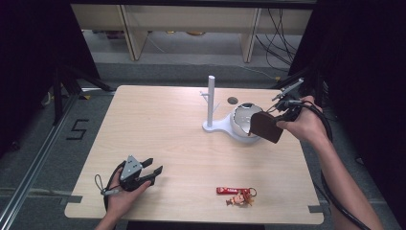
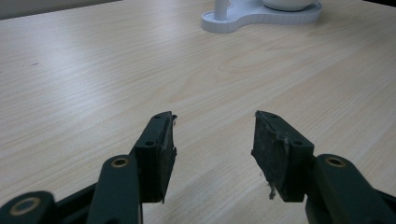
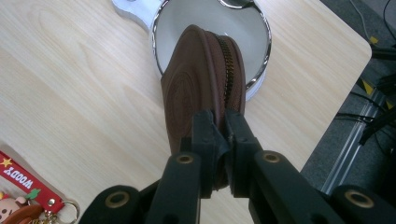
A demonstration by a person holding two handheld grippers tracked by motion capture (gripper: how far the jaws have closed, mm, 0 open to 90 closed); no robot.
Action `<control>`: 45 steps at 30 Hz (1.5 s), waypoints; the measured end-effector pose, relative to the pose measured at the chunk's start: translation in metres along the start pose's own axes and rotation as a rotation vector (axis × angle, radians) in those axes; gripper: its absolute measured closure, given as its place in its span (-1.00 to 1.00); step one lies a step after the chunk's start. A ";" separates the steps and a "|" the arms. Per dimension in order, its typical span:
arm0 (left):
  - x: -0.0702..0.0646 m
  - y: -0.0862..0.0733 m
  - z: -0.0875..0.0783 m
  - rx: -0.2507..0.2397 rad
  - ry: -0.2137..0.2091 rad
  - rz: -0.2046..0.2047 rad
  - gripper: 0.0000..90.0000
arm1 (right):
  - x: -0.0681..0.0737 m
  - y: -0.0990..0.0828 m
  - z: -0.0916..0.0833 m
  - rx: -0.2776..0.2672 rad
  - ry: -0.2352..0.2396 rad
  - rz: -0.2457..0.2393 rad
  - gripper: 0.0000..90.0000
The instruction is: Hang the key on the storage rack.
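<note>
Brown zip pouch hangs at the far right, pinched by the right gripper, whose fingers clamp its edge above the white bowl of the stand. At the near left, the left gripper rests on the surface, fingers spread wide on nothing. Judging by this, the pouch is lifted but not yet dropped in. A red keychain lies near. Beyond are grey floor, cables and shelving.
</note>
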State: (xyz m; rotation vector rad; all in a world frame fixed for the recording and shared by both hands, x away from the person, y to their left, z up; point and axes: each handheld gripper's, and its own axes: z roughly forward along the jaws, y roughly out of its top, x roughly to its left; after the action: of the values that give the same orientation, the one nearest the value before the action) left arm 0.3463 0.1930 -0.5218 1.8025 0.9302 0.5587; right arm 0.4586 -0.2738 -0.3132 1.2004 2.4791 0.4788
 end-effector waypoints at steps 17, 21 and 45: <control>0.000 0.000 0.000 0.000 -0.002 0.000 0.05 | -0.003 0.010 -0.005 -0.014 -0.018 0.003 0.88; 0.000 0.000 0.000 -0.001 -0.002 -0.001 0.05 | -0.004 0.012 -0.004 -0.017 -0.019 -0.002 0.88; 0.000 0.000 0.000 -0.008 -0.008 0.002 0.05 | -0.003 0.025 0.008 -0.013 -0.026 -0.012 0.88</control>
State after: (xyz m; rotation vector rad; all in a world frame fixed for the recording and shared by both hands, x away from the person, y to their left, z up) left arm 0.3466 0.1929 -0.5223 1.7979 0.9193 0.5555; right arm 0.4811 -0.2604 -0.3085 1.1790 2.4561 0.4730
